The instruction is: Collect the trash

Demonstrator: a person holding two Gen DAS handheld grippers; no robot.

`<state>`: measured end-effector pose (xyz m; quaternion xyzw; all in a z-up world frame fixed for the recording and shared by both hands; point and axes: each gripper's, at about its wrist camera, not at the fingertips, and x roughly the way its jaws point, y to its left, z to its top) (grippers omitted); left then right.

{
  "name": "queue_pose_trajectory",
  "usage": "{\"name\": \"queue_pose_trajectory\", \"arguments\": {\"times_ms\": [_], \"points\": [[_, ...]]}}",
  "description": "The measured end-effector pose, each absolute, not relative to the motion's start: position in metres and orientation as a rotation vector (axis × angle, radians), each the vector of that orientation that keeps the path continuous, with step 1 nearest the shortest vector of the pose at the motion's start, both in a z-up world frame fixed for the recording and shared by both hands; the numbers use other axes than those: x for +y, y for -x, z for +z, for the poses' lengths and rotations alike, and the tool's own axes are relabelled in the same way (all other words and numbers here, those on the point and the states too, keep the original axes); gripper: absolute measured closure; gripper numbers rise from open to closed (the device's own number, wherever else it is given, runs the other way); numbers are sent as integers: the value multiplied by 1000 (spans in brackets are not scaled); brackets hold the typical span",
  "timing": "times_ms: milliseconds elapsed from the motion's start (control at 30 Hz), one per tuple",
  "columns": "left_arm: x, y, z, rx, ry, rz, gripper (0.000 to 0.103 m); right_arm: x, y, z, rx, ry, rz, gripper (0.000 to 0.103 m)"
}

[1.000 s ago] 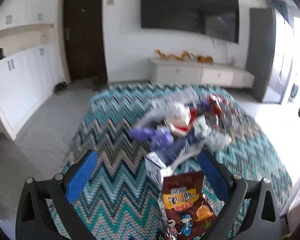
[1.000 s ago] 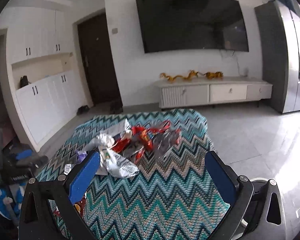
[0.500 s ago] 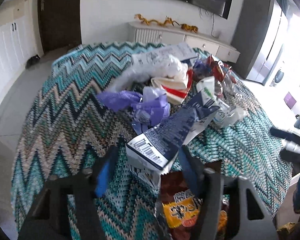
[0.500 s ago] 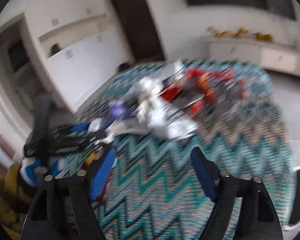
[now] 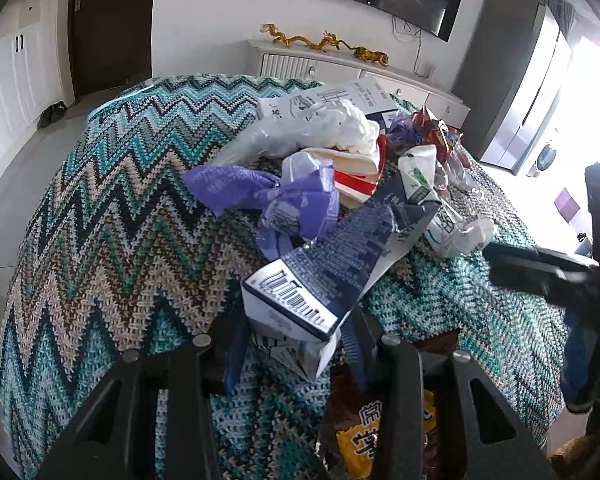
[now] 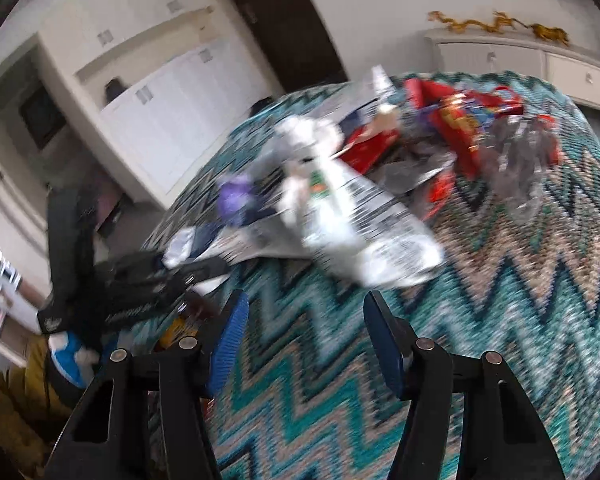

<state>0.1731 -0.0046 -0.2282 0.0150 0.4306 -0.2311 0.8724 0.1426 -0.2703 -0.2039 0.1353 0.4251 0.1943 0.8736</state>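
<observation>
**Fingers close in on the trash pile**

Fingers of the left gripper (image 5: 296,350) are closing on the near end of a dark blue carton (image 5: 332,276), and they look pressed against both its sides. The right gripper (image 6: 304,336) is closing too, with only the zigzag blanket (image 6: 480,320) between its fingers. This blanket covers the counter. A silver wrapper (image 6: 364,236) lies just past it. Farther back sit a purple bag (image 5: 260,192) and red wrappers (image 6: 460,120).
</observation>
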Motion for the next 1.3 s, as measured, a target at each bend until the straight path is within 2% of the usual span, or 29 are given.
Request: {"name": "queue_pose_trajectory", "arguments": {"times_ms": [267,500,567,633,700,733,833,933,967,1000,1300], "points": [[-7,-176,-228,898,-23,-490,64,-295,-172,-201,858,-230,312,44],[-10,-176,-226,894,-28,-488,64,-289,-212,-223,899,-266,337,46],[-11,-174,-225,886,-39,-488,66,-283,-213,-227,912,-257,355,53],[-13,-171,-223,876,-43,-486,67,-275,-209,-228,902,-218,356,56],[-12,-167,-219,866,-37,-483,68,-277,-206,-226,893,-213,356,65],[-11,-165,-216,860,-33,-483,69,-279,-204,-225,885,-220,357,73],[-10,-157,-205,831,-34,-484,71,-284,-192,-219,862,-210,336,85],[-4,-144,-192,801,-34,-484,71,-293,-174,-212,833,-231,323,88],[-3,-140,-188,791,-34,-485,71,-293,-167,-211,825,-234,321,95],[-2,-136,-183,782,-35,-485,71,-297,-159,-207,814,-246,321,98],[-2,-112,-142,715,-37,-459,71,-305,-105,-189,760,-250,359,99]]}}
